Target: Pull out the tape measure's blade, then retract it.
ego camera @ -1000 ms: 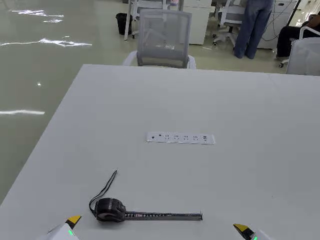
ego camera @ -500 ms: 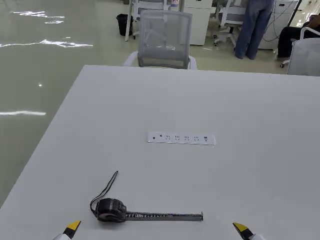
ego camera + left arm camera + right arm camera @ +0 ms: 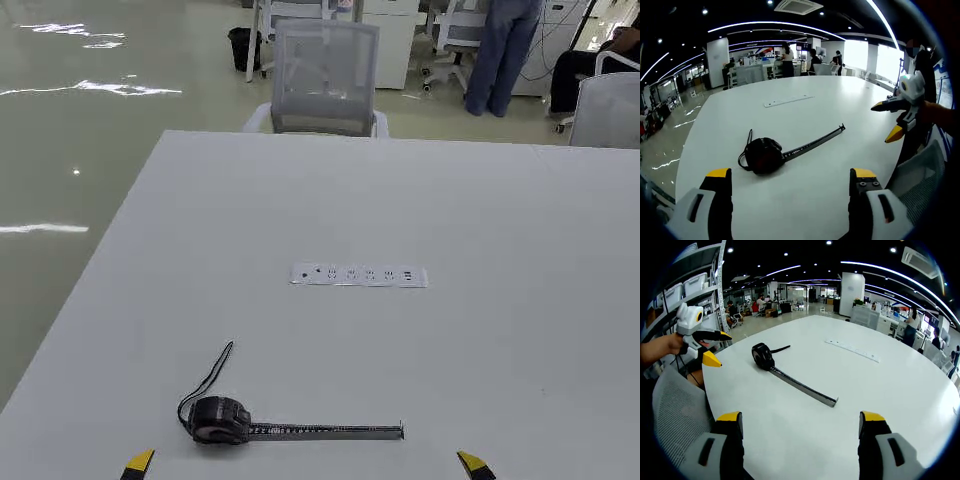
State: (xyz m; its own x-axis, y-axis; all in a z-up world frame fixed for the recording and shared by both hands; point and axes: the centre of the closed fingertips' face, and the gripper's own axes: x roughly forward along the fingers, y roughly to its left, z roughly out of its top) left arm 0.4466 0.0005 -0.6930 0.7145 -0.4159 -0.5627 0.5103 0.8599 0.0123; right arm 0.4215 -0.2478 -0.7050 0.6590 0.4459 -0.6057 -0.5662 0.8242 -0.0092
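A black tape measure (image 3: 220, 419) lies on the white table (image 3: 400, 200) near its front edge, its blade (image 3: 325, 432) drawn out to the right and lying flat, a black wrist strap curling off behind the case. In the left gripper view the tape measure (image 3: 762, 154) sits ahead of my left gripper (image 3: 790, 181), which is open and holds nothing. My right gripper (image 3: 802, 424) is open too, with the blade's end hook (image 3: 834, 401) just beyond its jaws and the case (image 3: 761, 355) farther off. Yellow fingertips (image 3: 139, 461) poke up at the bottom of the head view, either side of the tape.
A white power strip (image 3: 358, 275) lies flat mid-table. A grey mesh chair (image 3: 324, 80) stands at the far edge, another chair (image 3: 605, 110) at the right. People are in the background beyond the table.
Both grippers have drawn back toward me, so less of them shows at the bottom of the head view. The tape measure and its blade have not moved.
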